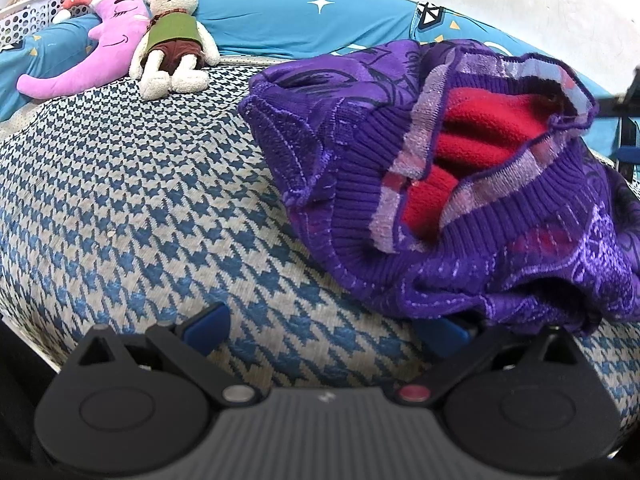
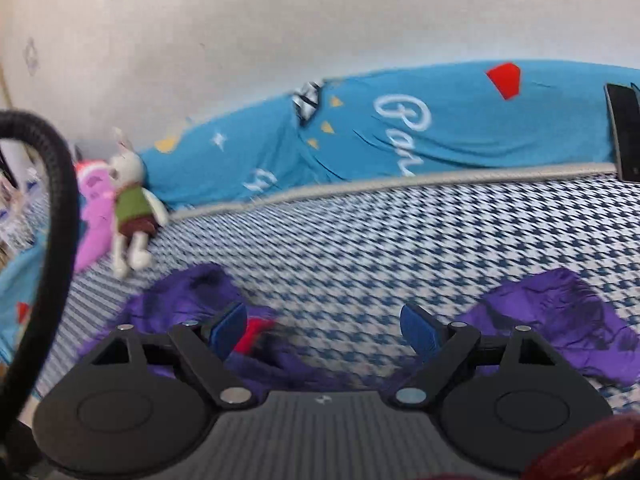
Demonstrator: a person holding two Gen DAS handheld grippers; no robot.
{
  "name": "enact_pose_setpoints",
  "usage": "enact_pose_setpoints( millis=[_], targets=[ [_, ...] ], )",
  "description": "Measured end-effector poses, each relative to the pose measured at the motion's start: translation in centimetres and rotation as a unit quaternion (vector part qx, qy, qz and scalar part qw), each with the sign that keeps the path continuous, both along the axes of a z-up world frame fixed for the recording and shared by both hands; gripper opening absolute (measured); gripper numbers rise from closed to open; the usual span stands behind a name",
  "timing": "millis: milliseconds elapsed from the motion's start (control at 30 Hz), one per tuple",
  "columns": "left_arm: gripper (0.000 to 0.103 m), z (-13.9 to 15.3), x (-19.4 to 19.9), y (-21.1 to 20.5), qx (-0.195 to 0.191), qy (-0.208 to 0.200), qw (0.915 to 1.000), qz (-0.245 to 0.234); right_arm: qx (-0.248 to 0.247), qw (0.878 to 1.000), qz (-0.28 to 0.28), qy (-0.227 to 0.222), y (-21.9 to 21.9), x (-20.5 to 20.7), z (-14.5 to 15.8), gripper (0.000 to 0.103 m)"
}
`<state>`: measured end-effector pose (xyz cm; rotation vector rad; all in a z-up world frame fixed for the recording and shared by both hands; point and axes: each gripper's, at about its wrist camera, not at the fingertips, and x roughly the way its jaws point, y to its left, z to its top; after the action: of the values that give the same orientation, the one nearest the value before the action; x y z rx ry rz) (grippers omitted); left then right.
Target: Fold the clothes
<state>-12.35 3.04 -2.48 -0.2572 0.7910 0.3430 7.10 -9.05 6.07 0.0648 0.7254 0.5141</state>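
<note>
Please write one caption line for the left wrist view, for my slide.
Open left claw on a houndstooth bed cover, beside a crumpled purple sweater with red lining; two plush toys behind.

A bed (image 1: 120, 200) fills the lower part of both views, covered in a blue and cream houndstooth cloth with a pale piped edge along its far side. Behind it a blue quilt (image 1: 280, 20) lies bunched against the wall, printed with white stars, yellow shapes, a red patch and white lettering. The wall (image 2: 320, 20) is plain off-white, evenly lit, with a few small faint decals. At the head of the bed sit a pink moon-shaped pillow (image 1: 104, 52) and a white stuffed rabbit (image 1: 172, 36) in a green vest, touching. A white perforated basket (image 1: 28, 16) stands behind them.
</note>
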Motion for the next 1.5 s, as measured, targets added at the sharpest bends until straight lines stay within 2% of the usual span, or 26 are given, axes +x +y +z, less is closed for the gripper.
enact_pose_setpoints(
  millis=[133, 200, 333, 400, 433, 467, 500, 567, 667, 833, 1000, 1133, 1300, 1367, 1500],
  targets=[
    [0.103, 0.0, -0.1, 0.0, 0.0, -0.001, 1.0, 0.0, -0.032, 0.998, 0.017, 0.054, 0.5, 1.6, -2.0, 0.085],
    [0.103, 0.0, -0.1, 0.1, 0.0, 0.0, 1.0, -0.001, -0.041, 0.994, 0.031, 0.096, 1.2, 2.2, -3.5, 0.085],
    [0.103, 0.0, -0.1, 0.1, 0.001, 0.0, 1.0, -0.002, -0.063, 0.987, 0.046, 0.142, 2.7, 2.6, -5.6, 0.084],
    [0.103, 0.0, -0.1, 0.1, 0.001, 0.0, 1.0, -0.002, -0.057, 0.987, 0.045, 0.144, 2.7, 2.6, -5.8, 0.084],
    [0.103, 0.0, -0.1, 0.1, 0.001, 0.0, 1.0, -0.003, -0.054, 0.987, 0.045, 0.144, 2.6, 2.6, -5.9, 0.079],
    [0.103, 0.0, -0.1, 0.1, 0.001, 0.0, 1.0, -0.003, -0.051, 0.988, 0.049, 0.139, 2.6, 2.5, -5.8, 0.069],
    [0.103, 0.0, -0.1, 0.1, 0.0, -0.001, 1.0, -0.003, -0.049, 0.988, 0.054, 0.134, 2.6, 2.3, -5.7, 0.064],
    [0.103, 0.1, -0.1, 0.1, 0.0, -0.001, 1.0, -0.003, -0.045, 0.989, 0.063, 0.123, 2.6, 1.9, -5.5, 0.042],
    [0.103, 0.1, -0.1, 0.0, 0.0, -0.002, 1.0, -0.003, -0.045, 0.991, 0.071, 0.101, 2.8, 1.4, -5.0, 0.021],
    [0.103, 0.1, -0.1, -0.2, 0.0, -0.002, 1.0, -0.001, -0.029, 0.997, 0.055, 0.053, 2.9, 1.2, -3.7, 0.015],
    [0.103, 0.1, -0.1, -0.2, -0.002, -0.003, 1.0, 0.0, 0.01, 1.0, 0.006, -0.011, 1.3, 1.0, -1.5, 0.014],
    [0.103, 0.1, -0.1, -0.2, -0.003, -0.005, 1.0, 0.0, 0.029, 0.996, -0.044, -0.077, -0.1, 0.4, 0.5, 0.014],
    [0.103, 0.1, -0.1, -0.1, -0.005, -0.006, 1.0, 0.001, 0.026, 0.985, -0.115, -0.126, -1.4, 0.2, 2.3, 0.014],
    [0.103, 0.2, -0.1, -0.2, -0.006, -0.007, 1.0, 0.001, 0.023, 0.981, -0.135, -0.137, -2.0, 0.6, 2.7, 0.014],
    [0.103, 0.2, -0.1, -0.3, -0.008, -0.008, 0.9999, -0.003, 0.044, 0.977, -0.168, -0.126, -3.6, 1.1, 3.0, 0.015]
  ],
)
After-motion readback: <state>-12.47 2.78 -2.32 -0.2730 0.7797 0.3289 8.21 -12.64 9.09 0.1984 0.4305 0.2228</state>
